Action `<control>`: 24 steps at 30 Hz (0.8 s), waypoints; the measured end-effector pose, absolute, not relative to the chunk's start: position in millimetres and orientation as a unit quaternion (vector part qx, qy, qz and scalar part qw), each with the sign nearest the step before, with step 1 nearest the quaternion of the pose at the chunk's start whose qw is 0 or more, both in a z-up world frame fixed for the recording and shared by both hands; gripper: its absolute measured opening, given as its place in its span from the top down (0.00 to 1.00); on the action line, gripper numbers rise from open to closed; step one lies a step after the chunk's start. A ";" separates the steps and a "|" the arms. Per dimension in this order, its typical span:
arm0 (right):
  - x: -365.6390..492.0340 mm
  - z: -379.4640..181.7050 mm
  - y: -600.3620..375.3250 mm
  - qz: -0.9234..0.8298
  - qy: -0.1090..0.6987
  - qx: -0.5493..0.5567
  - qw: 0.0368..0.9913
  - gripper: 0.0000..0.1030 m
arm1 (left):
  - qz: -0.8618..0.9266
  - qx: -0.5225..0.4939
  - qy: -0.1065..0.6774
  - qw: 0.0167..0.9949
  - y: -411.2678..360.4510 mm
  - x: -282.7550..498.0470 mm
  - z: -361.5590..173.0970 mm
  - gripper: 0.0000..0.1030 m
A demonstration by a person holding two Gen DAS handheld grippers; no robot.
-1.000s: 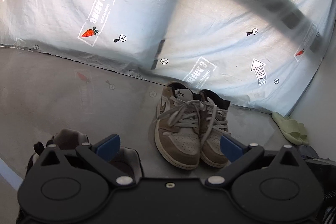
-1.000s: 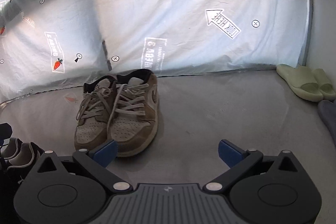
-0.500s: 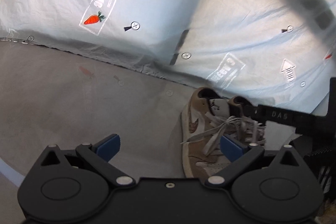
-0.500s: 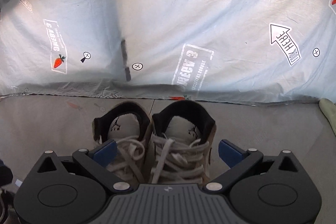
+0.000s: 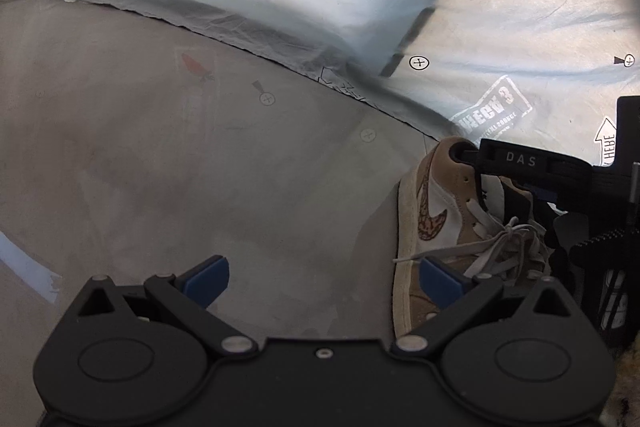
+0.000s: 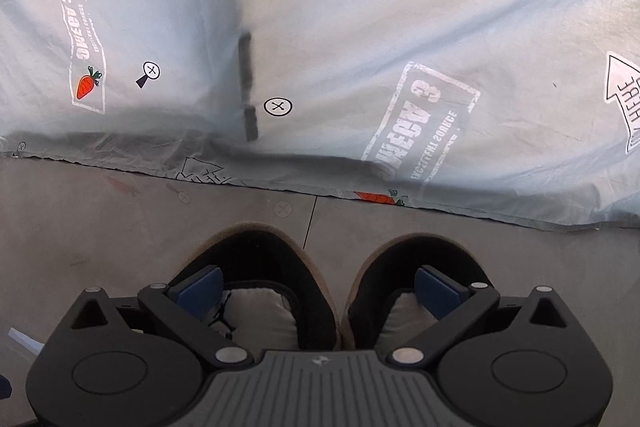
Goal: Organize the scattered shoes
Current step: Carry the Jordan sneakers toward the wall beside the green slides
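R gripper (image 6: 316, 287) wide open, holding nothing, a finger dipped in each collar of tan sneaker pair (image 6: 336, 291) sitting together by sheet (image 6: 360, 27) edge; L gripper (image 5: 326, 277) open, empty, pair to its right; pair looks placed, other shoes prob left.

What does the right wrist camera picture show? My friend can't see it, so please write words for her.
The open right gripper hangs over a pair of tan sneakers standing side by side on a grey floor, one blue fingertip inside each shoe's black-lined opening. Behind them hangs a pale blue sheet printed with carrots, arrows and crossed circles.
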State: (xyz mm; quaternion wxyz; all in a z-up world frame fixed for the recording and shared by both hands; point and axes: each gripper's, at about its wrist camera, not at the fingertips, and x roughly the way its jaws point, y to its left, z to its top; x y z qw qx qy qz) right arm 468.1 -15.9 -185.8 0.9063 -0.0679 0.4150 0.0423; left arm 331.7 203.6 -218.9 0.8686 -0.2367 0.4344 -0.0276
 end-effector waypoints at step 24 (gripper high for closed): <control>524.6 -203.6 -29.3 0.016 0.503 -0.053 0.863 0.23 | -0.020 -0.241 0.413 0.878 205.9 324.5 -215.7 0.01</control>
